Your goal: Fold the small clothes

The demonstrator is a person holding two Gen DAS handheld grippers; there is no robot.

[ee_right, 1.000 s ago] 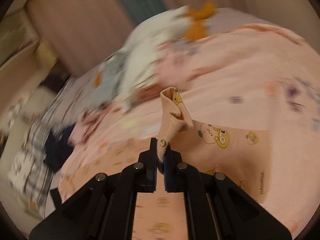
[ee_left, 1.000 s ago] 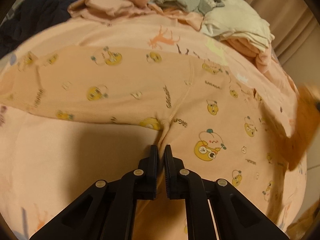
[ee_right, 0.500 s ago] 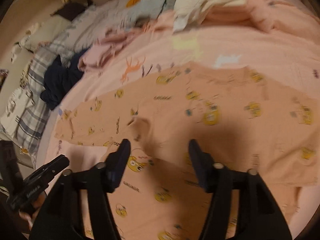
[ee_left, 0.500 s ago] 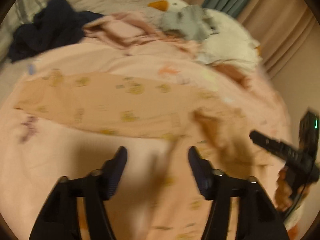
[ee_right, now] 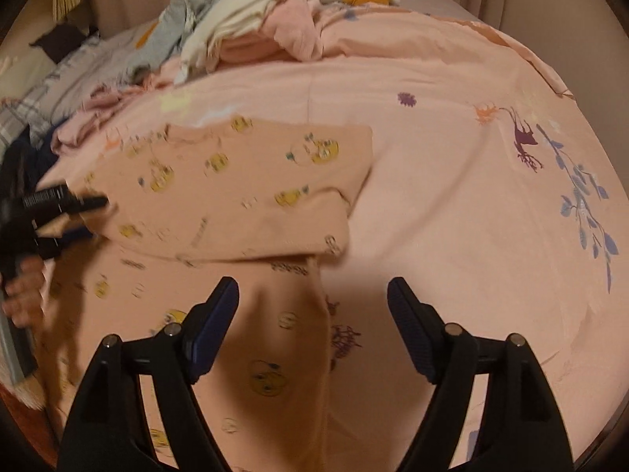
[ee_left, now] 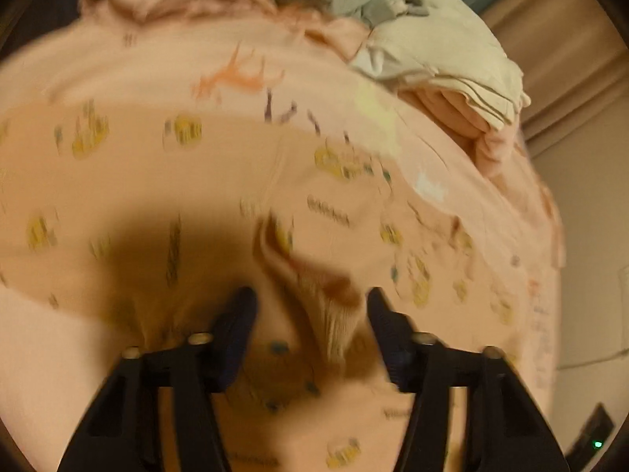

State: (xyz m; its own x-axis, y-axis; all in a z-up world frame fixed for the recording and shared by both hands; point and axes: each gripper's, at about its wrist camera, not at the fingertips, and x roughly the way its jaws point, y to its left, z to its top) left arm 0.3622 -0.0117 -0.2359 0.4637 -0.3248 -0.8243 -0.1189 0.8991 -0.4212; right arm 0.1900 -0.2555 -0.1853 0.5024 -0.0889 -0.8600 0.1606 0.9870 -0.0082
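A peach baby garment (ee_right: 236,192) with yellow cartoon prints lies flat on the pink bedsheet (ee_right: 452,165), one part folded across the rest. The left gripper (ee_left: 310,306) is spread wide, a ribbed cuff (ee_left: 334,322) lying between its fingers. The right gripper (ee_right: 312,303) is also spread, hovering above the garment's lower part. A pile of clothes (ee_right: 255,27) sits at the far side of the bed.

Soft matt knit cloth, the peach pyjama garment (ee_right: 236,196), ribbed at its cuff (ee_left: 334,322); the bedsheet (ee_right: 452,137) smooth woven cotton; both claws matt black plastic.
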